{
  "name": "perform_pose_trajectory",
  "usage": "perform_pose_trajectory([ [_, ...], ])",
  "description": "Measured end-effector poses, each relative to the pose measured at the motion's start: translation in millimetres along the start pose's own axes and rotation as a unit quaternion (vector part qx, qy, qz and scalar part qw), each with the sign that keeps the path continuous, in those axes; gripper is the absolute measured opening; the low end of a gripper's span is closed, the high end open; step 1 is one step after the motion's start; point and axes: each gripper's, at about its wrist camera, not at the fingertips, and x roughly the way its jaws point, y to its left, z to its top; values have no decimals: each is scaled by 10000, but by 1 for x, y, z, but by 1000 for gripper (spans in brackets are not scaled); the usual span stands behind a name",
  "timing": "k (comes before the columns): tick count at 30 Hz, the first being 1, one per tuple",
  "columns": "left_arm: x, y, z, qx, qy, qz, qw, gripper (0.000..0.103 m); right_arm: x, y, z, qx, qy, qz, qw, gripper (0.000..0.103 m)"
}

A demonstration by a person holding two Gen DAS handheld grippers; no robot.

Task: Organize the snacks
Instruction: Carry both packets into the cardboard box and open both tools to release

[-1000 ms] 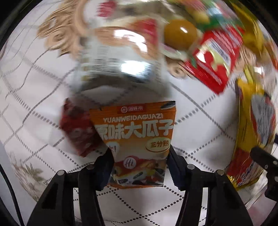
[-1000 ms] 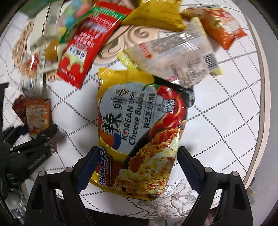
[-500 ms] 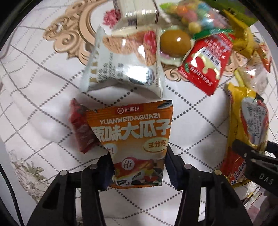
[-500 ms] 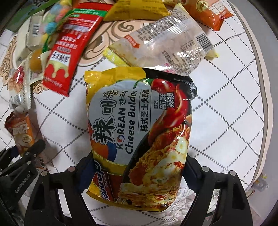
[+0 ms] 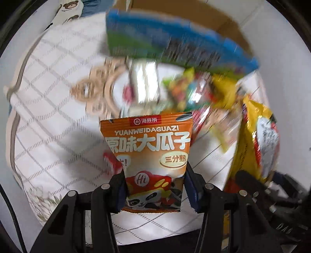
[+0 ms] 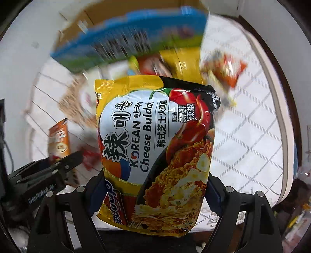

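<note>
- My left gripper (image 5: pixel 155 191) is clamped on the seed packet (image 5: pixel 149 153), which stands upright between the two fingers, pinched at its lower sides, its top pointing away from the camera.
- The packet is orange, headed "YUANWEIDAGUAZI" over big white Chinese characters, with a red "Hi" logo strip at the top and a cartoon panda in a red cap near the bottom.
- My right gripper (image 6: pixel 155 189) is clamped on the noodle bag (image 6: pixel 155 151), held the same way: upright between the fingers, gripped at its lower edges, filling the middle of that view.
- The bag is yellow and black, printed "KOREAN Cheese Buldak" sideways with Korean and Chinese text, red chillies and a picture of noodles.
- Both grippers hang side by side above the tablecloth (image 5: pixel 54 120), each angled forward and down; from the right wrist I see the left gripper (image 6: pixel 64 161) low on my left with its packet (image 6: pixel 59 140) ahead of it, and from the left wrist the noodle bag (image 5: pixel 260 140) sits at my right edge.
- Ahead of both tools lies a blurred snack pile (image 5: pixel 194 91); colours show, labels don't.
- Beyond the pile is a blue-and-green box (image 6: pixel 136 42), its printing too smeared to read, and a cardboard box (image 5: pixel 194 15) behind it.
- An orange-red pouch (image 6: pixel 225 70) lies ahead and right of the right gripper.
- The cloth is white with a grey diamond grid and a tan scroll motif (image 5: pixel 95 91) ahead-left of the left gripper.
</note>
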Motion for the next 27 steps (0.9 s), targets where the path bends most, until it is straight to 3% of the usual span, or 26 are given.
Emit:
perform_pose_trajectory([
  [5, -39, -38, 106, 75, -346, -299, 9989, 48, -42, -8, 73, -144, -435, 262, 9986, 87],
  [8, -50, -58, 172, 84, -496, -212, 9985, 48, -56, -8, 125, -240, -623, 254, 9974, 87],
  [11, -41, -67, 230, 53, -481, -129, 9987, 48, -45, -10, 192, -207, -628, 169, 9977, 87],
  [15, -11, -70, 296, -15, -265, 72, 9996, 48, 27, -22, 286, -182, -340, 172, 9991, 87],
  [18, 24, -63, 328, -150, 38, 139, 9998, 48, 85, -29, 340, -247, -67, 80, 9996, 87],
  [21, 62, -54, 353, -252, 349, 273, 9987, 48, 133, -16, 359, -341, 206, 10, 9992, 87],
  [27, 97, -45, 377, -346, 552, 363, 9972, 49, 198, -2, 393, -455, 536, -11, 9975, 87],
])
